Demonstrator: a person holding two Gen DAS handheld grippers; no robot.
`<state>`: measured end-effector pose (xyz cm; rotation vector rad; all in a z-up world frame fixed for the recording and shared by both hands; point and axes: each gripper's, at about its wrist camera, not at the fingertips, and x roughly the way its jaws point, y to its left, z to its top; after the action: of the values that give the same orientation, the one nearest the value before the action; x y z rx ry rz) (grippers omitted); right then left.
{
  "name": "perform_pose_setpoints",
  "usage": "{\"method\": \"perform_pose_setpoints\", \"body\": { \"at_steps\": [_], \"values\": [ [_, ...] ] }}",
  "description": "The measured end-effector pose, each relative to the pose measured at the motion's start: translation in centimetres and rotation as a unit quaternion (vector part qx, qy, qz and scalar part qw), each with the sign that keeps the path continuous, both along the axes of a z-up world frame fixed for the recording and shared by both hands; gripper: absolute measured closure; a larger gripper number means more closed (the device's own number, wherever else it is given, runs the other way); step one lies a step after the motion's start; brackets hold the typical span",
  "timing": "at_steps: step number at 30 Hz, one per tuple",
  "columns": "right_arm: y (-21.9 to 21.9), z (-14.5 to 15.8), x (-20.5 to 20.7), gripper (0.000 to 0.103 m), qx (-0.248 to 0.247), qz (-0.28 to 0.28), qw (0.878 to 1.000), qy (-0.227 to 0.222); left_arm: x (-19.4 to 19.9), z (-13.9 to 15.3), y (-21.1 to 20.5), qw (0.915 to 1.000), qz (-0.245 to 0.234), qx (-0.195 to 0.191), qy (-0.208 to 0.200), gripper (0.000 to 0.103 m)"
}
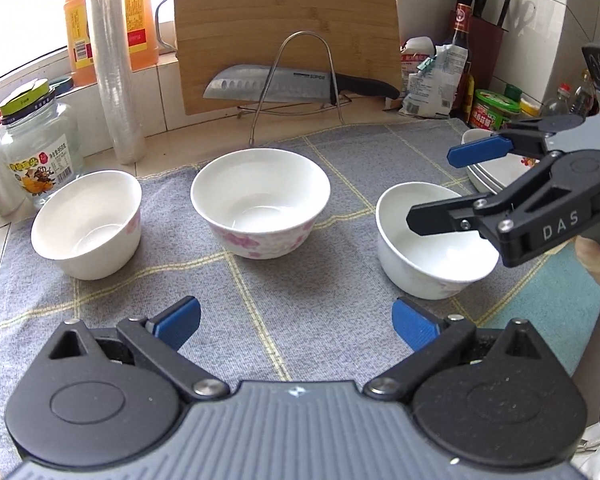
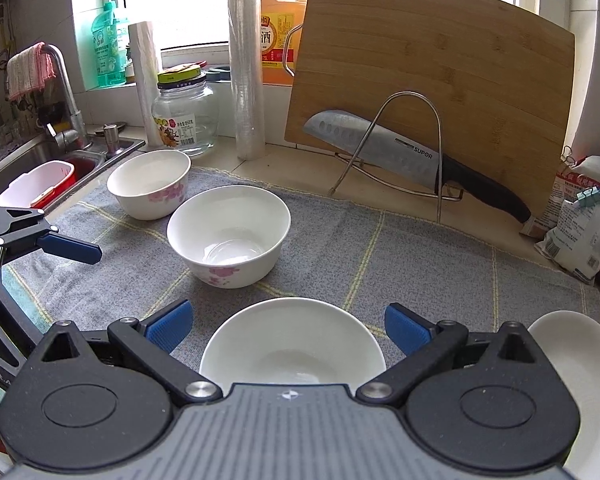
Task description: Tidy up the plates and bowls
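Observation:
Three white bowls with pink flowers stand in a row on a grey checked cloth (image 1: 308, 288): left bowl (image 1: 86, 224), middle bowl (image 1: 260, 200), right bowl (image 1: 432, 248). My left gripper (image 1: 296, 312) hovers open over bare cloth in front of the middle bowl, with nothing between its fingers. My right gripper (image 1: 430, 188) hangs open just above the right bowl. In the right wrist view that bowl (image 2: 292, 344) lies below and between the wide-spread jaws of the right gripper (image 2: 286, 312), and the pads do not touch it. Stacked white plates (image 1: 496, 172) sit at the far right, beside that bowl.
A cleaver (image 2: 384, 144) rests on a wire stand before a bamboo board (image 2: 440, 60) at the back. A glass jar (image 2: 184, 116), film rolls and an oil bottle stand back left. The sink (image 2: 32, 168) lies to the left, with bags and bottles (image 1: 432, 80) at the right.

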<state>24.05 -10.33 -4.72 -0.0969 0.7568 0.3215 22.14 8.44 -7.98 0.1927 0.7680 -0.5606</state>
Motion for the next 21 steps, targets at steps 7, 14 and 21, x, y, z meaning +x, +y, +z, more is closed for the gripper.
{"method": "perform_pose_setpoints", "body": {
  "at_steps": [7,14,21],
  "values": [
    [3.2,0.0,0.6,0.0,-0.053,-0.034,0.998,0.009,2.6,-0.4,2.4,0.9981,-0.05,-0.026,-0.024,0.002],
    [6.4,-0.3,1.3,0.0,-0.075,-0.022,0.997,0.016,5.8,0.9,4.2,0.9974,-0.047,-0.014,-0.053,0.001],
    [7.8,-0.6,1.6,0.0,-0.092,0.007,0.996,0.001,7.5,2.8,4.5,0.9955,-0.044,-0.015,-0.083,0.001]
  ]
}}
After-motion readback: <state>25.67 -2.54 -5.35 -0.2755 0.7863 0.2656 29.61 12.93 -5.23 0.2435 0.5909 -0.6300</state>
